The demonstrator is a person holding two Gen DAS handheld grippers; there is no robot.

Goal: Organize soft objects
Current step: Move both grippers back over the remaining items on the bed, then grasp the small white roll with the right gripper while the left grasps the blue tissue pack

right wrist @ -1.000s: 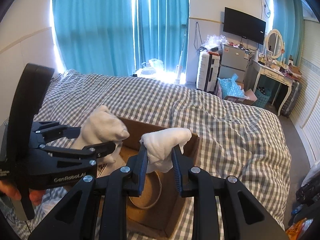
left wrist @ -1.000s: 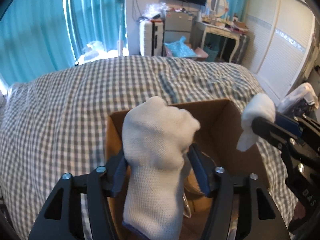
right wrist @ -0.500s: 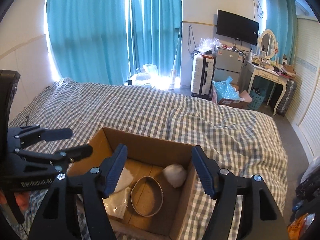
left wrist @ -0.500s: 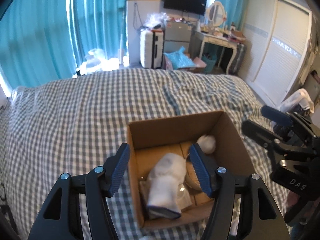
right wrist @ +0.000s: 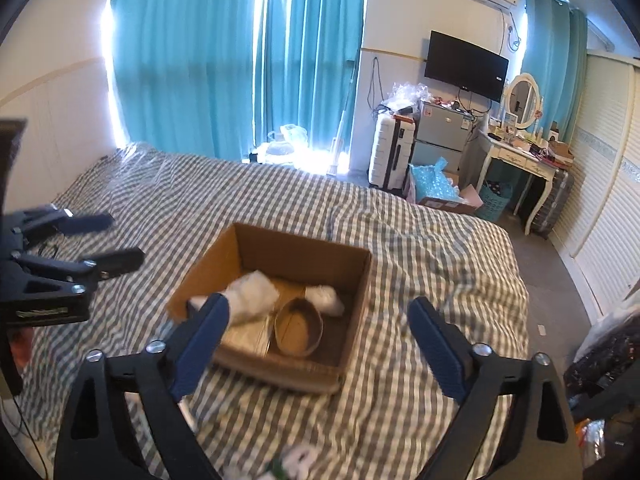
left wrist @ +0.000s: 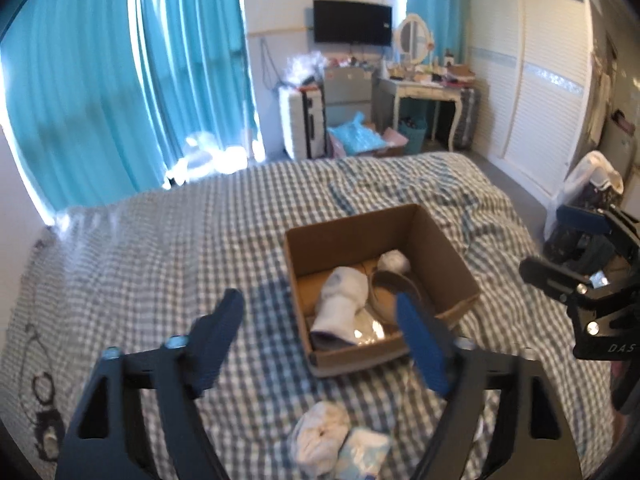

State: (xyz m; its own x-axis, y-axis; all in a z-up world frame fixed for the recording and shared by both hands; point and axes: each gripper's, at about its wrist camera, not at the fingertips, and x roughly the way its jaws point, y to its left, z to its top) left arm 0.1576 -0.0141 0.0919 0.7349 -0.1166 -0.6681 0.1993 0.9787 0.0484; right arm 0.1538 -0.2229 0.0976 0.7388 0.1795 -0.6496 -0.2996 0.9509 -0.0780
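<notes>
An open cardboard box (left wrist: 448, 252) sits on the checked bed; it also shows in the right wrist view (right wrist: 296, 248). Inside lie a large white sock (left wrist: 342, 296), also visible in the right wrist view (right wrist: 252, 294), a small white sock ball (left wrist: 394, 261), and a brown tape ring (right wrist: 298, 326). My left gripper (left wrist: 320, 320) is open and empty, held back above the bed in front of the box. My right gripper (right wrist: 318, 320) is open and empty, also held back from the box. More white soft items (left wrist: 320, 436) lie on the bed below the left gripper.
The bed's checked cover (left wrist: 140, 260) spreads left and behind the box. A pale blue packet (left wrist: 364, 454) lies by the soft items. Beyond the bed stand a suitcase (right wrist: 390, 156), a dressing table (right wrist: 520, 160) and a wardrobe (left wrist: 532, 100). A white bag (left wrist: 592, 176) sits at the right.
Both grippers let go of their white socks, which now lie in the box. Both opened and pulled back and up, so the box looks smaller.
</notes>
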